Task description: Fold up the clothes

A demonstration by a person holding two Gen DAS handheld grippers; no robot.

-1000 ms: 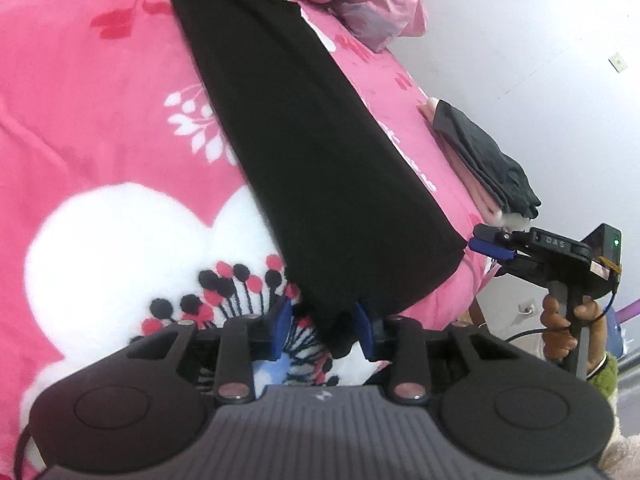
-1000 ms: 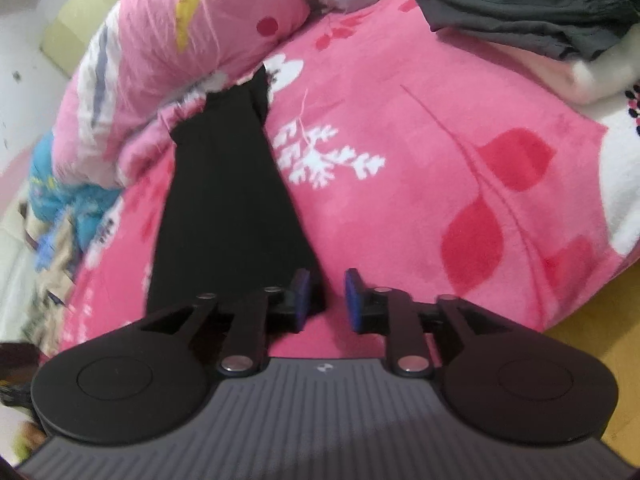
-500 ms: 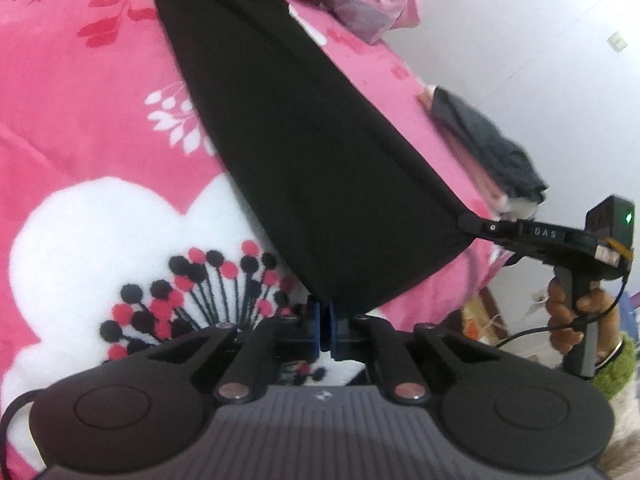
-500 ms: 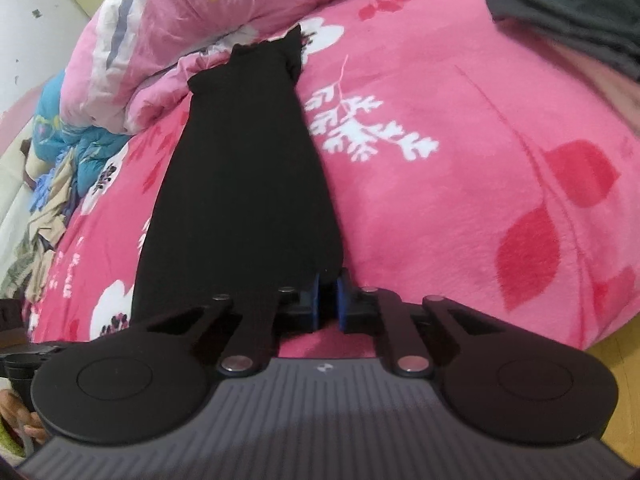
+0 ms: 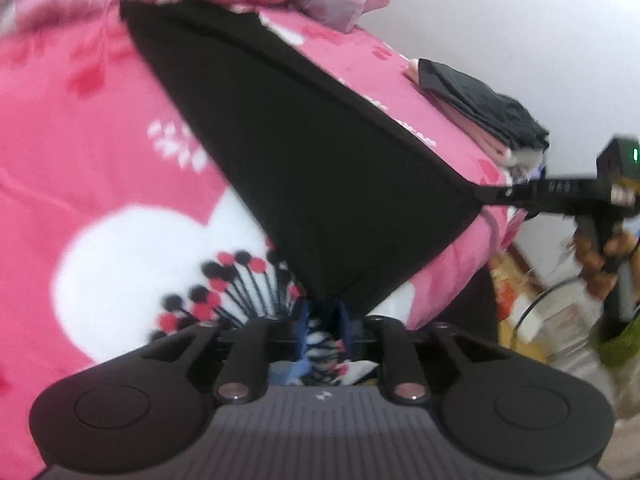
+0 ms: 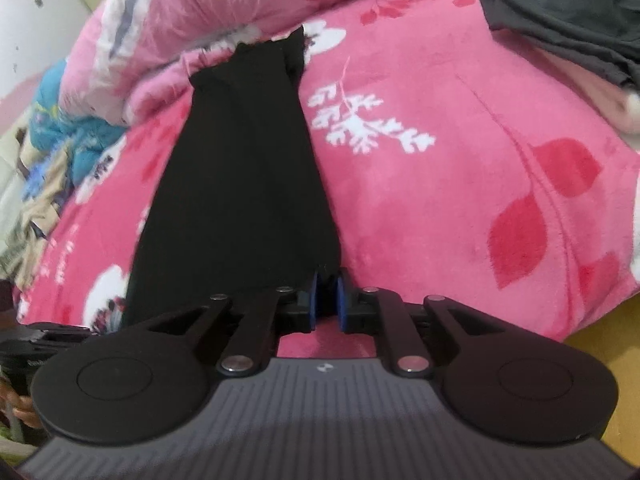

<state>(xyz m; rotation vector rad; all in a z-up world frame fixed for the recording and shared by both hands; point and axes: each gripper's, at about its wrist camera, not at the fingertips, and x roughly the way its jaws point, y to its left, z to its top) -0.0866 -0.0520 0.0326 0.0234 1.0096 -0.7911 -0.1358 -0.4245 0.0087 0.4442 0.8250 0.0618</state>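
Black garment lies stretched long across the pink floral bed, near end raised off the blanket, far end up by the pink pillows. Left tongs at one near corner – blue pads a small gap apart, cloth corner hanging down into them; grip itself blurred, cannot tell if pinched. Right tongs almost closed, pads clamped on the other near corner – cloth pulled taut there. Hand holds the right tool's handle. Folded dark-grey clothes stacked near the bed's far right edge, well apart.
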